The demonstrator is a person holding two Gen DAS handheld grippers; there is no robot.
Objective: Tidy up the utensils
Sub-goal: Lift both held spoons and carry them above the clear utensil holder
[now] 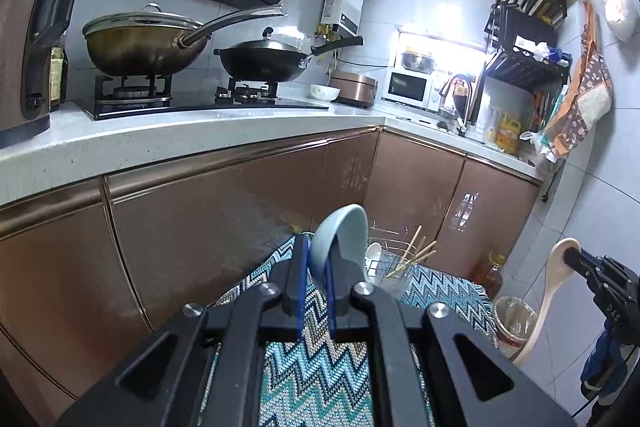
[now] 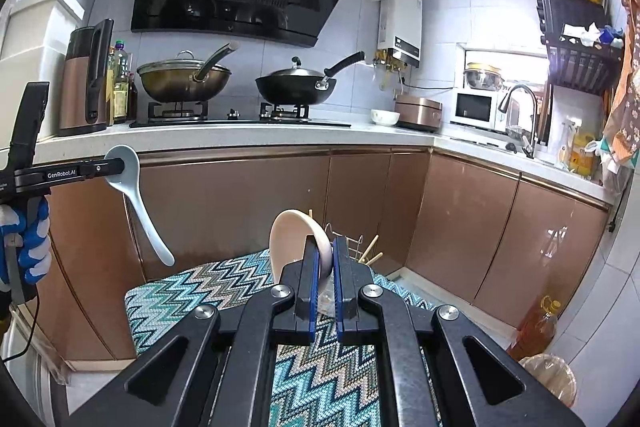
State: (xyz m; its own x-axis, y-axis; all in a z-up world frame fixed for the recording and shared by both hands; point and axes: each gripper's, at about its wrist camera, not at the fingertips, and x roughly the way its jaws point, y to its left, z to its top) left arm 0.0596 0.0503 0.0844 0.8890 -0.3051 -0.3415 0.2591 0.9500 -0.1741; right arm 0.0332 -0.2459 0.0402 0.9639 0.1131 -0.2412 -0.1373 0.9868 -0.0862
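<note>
My left gripper (image 1: 318, 247) is shut on the bowl of a pale blue ceramic spoon (image 1: 340, 239), held up above a zigzag-patterned cloth (image 1: 316, 359). From the right wrist view that same blue spoon (image 2: 134, 195) hangs handle-down from the left gripper (image 2: 120, 166). My right gripper (image 2: 325, 251) is shut on the bowl of a cream spoon (image 2: 290, 239); in the left wrist view this cream spoon (image 1: 554, 287) hangs at the right edge from the right gripper (image 1: 570, 255). Behind the spoons a wire rack holds a glass (image 1: 394, 269) with chopsticks (image 1: 414, 251) and a white spoon (image 1: 373, 253).
Copper-coloured cabinets (image 2: 360, 203) run under a white L-shaped counter (image 2: 240, 139) with a hob, two woks (image 2: 294, 87), a bowl (image 2: 385, 117), a rice cooker and a microwave (image 2: 474, 109). An oil bottle (image 2: 538, 327) and a lined bin (image 1: 514, 321) stand on the floor at right.
</note>
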